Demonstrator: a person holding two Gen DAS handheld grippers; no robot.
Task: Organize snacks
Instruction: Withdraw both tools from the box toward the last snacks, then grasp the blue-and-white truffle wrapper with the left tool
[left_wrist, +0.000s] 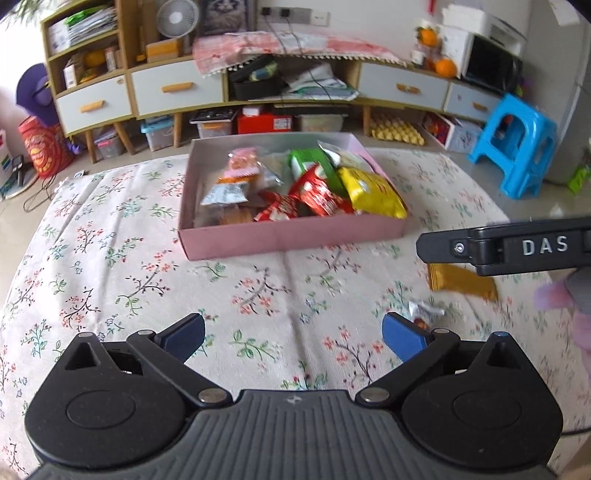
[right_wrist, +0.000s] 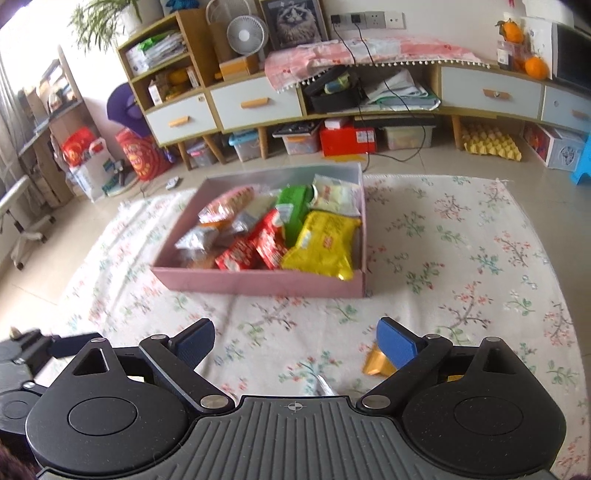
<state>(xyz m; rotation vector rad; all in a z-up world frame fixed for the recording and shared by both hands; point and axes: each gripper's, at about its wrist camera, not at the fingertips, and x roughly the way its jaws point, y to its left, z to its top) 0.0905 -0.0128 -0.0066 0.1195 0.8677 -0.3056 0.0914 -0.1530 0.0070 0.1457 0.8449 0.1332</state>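
Note:
A pink box (left_wrist: 295, 236) (right_wrist: 258, 284) on the floral cloth holds several snack packs: yellow (left_wrist: 373, 192) (right_wrist: 325, 243), red (left_wrist: 317, 195) (right_wrist: 255, 251) and green (left_wrist: 314, 166) (right_wrist: 295, 210). A gold packet (left_wrist: 461, 284) (right_wrist: 376, 363) and a small silver-wrapped snack (left_wrist: 424, 312) (right_wrist: 325, 387) lie on the cloth outside the box. My left gripper (left_wrist: 293, 339) is open and empty, short of the box. My right gripper (right_wrist: 295, 343) is open and empty above the cloth; the gold packet lies beside its right finger. Its body shows in the left wrist view (left_wrist: 517, 247) over the gold packet.
The floral cloth (left_wrist: 110, 258) (right_wrist: 461, 258) covers the table. Beyond it stand a low cabinet with drawers (left_wrist: 177, 88) (right_wrist: 258, 103), storage boxes on the floor (right_wrist: 347, 140) and a blue stool (left_wrist: 517, 144). The left gripper shows at the left edge of the right wrist view (right_wrist: 22, 362).

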